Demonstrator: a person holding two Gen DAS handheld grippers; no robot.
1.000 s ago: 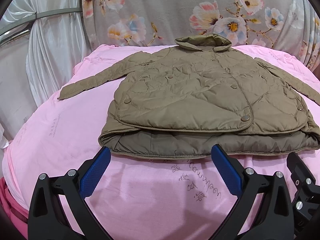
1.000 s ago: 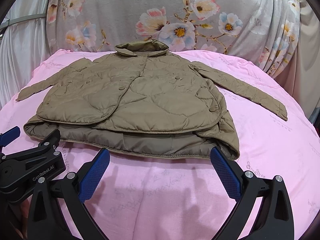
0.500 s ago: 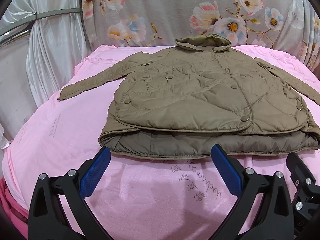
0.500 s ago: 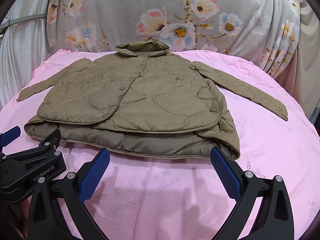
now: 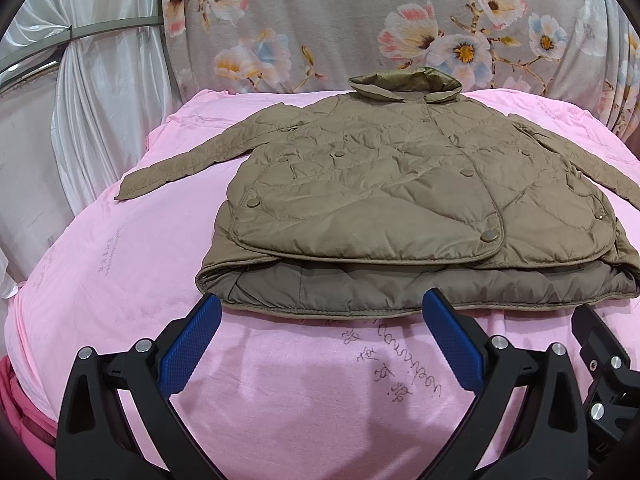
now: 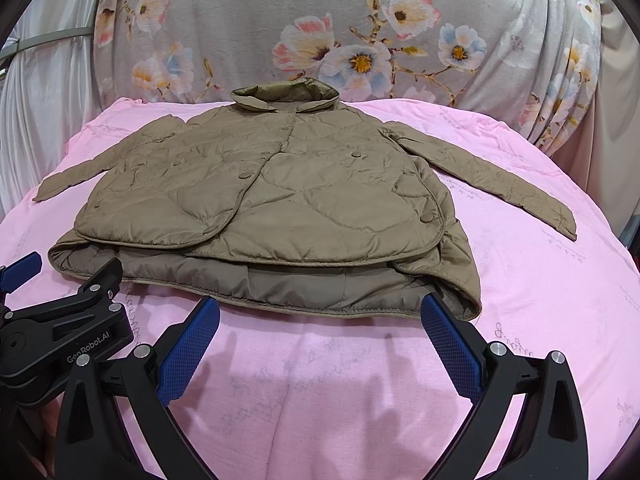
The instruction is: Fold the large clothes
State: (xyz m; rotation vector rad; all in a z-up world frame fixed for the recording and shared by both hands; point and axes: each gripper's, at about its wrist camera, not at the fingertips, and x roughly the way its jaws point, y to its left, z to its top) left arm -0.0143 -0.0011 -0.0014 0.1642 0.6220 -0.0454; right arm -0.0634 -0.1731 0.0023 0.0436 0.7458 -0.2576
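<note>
Olive quilted jacket (image 5: 400, 196) is lying flat, front side up, on the pink sheet (image 5: 120, 280); collar (image 5: 404, 84) at the far end by the floral drape (image 5: 360, 20), hem (image 6: 280, 292) nearest the cameras; so its body runs near-to-far, while the two sleeves stick out sideways, left sleeve (image 5: 180, 164) one way and right sleeve (image 6: 492, 184) the other, making the widest line go left to right.

Both tools are just hanging short of the hem, touching nothing; left gripper (image 5: 320, 344) has its blue pads spread wide with nothing between them; right gripper (image 6: 320, 344) same deal, wide apart and empty.

I'd say folding hasn't started yet, this looks like the lining-up stage; next move probably calls for grabbing a sleeve or a side edge and bringing it across the body, pinching enough of that puffy fabric so it doesn't slip out.
</note>
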